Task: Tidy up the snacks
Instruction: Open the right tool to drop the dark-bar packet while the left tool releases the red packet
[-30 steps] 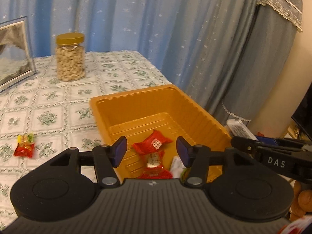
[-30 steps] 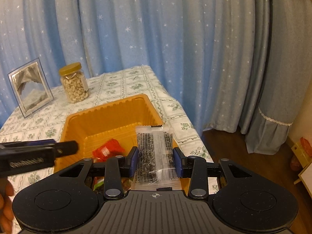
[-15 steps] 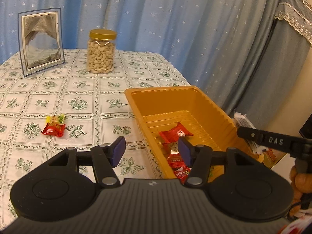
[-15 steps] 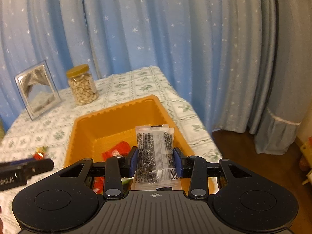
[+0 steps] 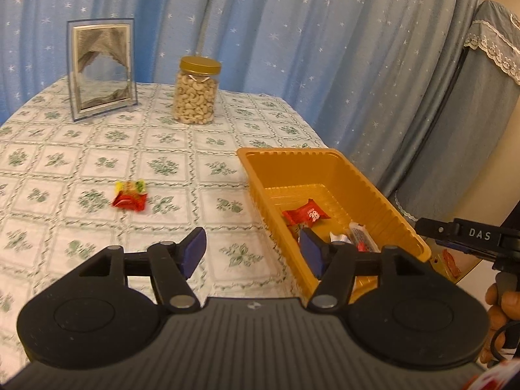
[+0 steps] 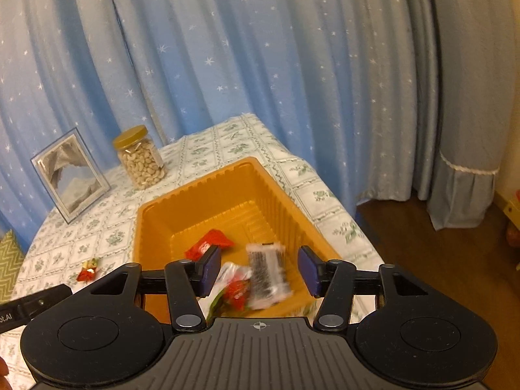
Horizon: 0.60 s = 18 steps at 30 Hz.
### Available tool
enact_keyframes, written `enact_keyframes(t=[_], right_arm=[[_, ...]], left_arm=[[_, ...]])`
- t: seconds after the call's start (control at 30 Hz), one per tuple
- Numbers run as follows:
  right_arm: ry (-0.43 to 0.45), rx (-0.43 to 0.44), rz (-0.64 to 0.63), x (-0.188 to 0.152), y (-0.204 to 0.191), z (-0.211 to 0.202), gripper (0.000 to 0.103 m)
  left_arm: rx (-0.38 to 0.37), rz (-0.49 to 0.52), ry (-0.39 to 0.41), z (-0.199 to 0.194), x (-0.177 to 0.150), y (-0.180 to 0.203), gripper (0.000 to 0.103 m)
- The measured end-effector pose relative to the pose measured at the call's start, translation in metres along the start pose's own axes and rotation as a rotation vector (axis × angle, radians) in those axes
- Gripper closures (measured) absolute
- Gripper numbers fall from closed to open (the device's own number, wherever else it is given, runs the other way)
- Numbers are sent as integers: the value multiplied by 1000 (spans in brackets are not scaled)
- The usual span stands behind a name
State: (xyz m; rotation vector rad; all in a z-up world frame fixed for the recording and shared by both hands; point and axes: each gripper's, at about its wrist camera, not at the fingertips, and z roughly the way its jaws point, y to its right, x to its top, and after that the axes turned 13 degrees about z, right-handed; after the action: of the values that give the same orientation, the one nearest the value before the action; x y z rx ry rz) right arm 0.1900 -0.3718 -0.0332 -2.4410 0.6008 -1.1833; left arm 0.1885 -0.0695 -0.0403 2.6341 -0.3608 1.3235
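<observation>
1. left gripper [image 5: 252,253] sits in the lower middle of the left wrist frame, jaws spread wide, nothing between the blue pads [image 5: 194,251].
2. right gripper [image 6: 259,273] is in the lower middle of the right wrist frame, jaws wide apart too, nothing clamped.
3. orange tray [image 6: 201,191] fills the centre of the right wrist frame; in the left wrist view it lies centre right [image 5: 325,169], on the tablecloth near the table's edge.
4. clear packet with dark filling [image 6: 268,273] lies inside the tray near its close end, between the right gripper's pads in the picture but touching neither (blurred, so whether it rests flat cannot be told).
5. red wrapped snack [image 6: 209,243] lies on the tray floor, centre of frame; a red and clear wrapper [image 6: 234,287] lies just left of the clear packet, partly under it or beside it, cannot tell which.
6. loose red and yellow candy [image 5: 130,195] lies on the tablecloth [image 5: 162,169], centre left of the left wrist frame, well apart from the tray; in the right wrist view it is at lower left [image 6: 87,269].
7. cashew jar [image 5: 196,91] with gold lid stands upright, upper middle of the left wrist frame; photo frame [image 5: 100,68] stands to its left.
8. blue starred curtain [image 6: 260,65] fills the top of both frames.
</observation>
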Motion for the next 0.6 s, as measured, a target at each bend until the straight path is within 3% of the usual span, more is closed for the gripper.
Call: enact_keyframes(t=[0.6], right_arm=[[-1, 117, -47, -45, -75, -80, 45]], left_arm=[[122, -27, 21, -113, -30, -19, 33]])
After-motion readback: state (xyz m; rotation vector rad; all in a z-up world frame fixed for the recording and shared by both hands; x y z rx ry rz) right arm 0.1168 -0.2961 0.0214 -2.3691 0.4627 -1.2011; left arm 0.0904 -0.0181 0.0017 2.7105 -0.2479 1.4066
